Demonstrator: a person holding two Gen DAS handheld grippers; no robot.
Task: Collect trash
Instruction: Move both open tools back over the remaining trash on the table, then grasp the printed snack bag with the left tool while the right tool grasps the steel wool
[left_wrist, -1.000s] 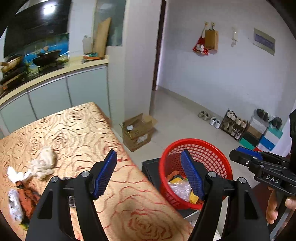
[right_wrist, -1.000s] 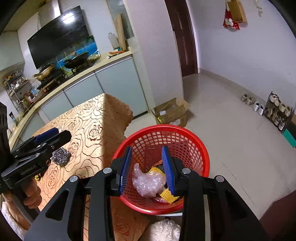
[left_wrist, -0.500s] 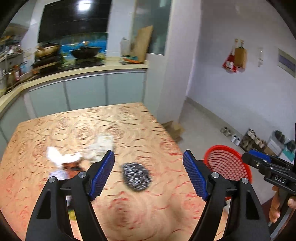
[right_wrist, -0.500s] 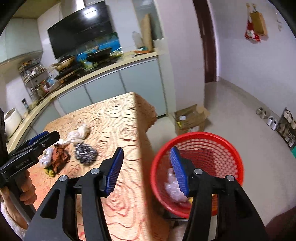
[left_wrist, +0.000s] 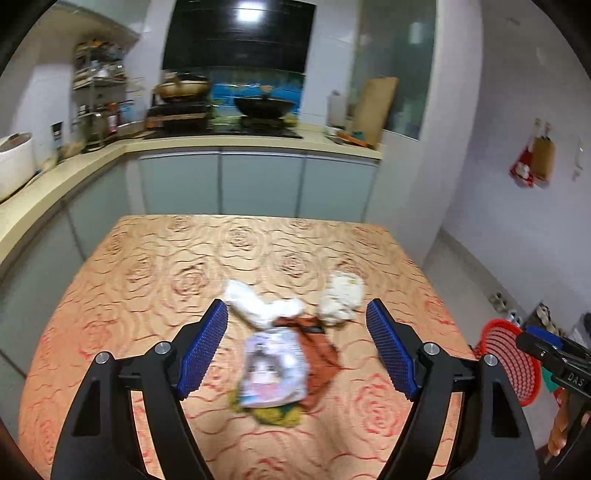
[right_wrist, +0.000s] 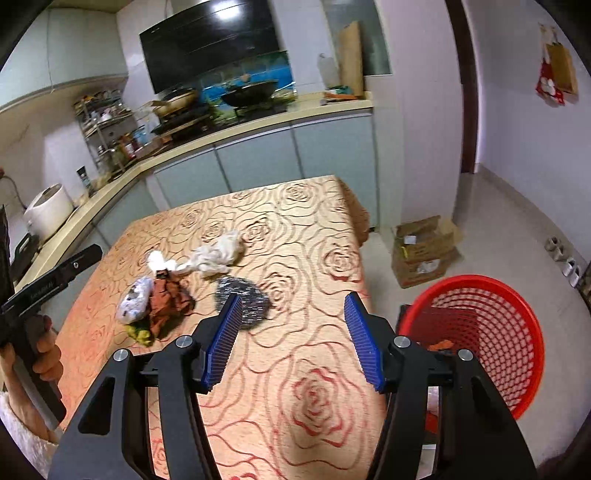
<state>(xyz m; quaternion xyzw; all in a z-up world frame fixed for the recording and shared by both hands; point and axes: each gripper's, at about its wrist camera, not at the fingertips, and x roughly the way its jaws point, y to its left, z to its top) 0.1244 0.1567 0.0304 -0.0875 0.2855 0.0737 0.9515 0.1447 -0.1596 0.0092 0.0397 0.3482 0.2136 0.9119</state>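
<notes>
Lying between left tool (left_wrist: 297, 347) pads, plastic wrapper (left_wrist: 273, 369); right tool (right_wrist: 291, 339) empty

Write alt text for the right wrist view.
The open right gripper hangs over a rose-patterned table, empty, pointing at a steel scourer. Crumpled tissue and wrappers lie beyond; a red basket sits at right.

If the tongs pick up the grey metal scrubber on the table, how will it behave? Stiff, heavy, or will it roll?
The scrubber looks like a loose tangle of wire, so it is probably light and springy, squashing somewhat under the right tongs. Its rough surface should grip the ribbed blue pads rather than slip. It lies flattened on the tablecloth, so rolling seems unlikely.
</notes>
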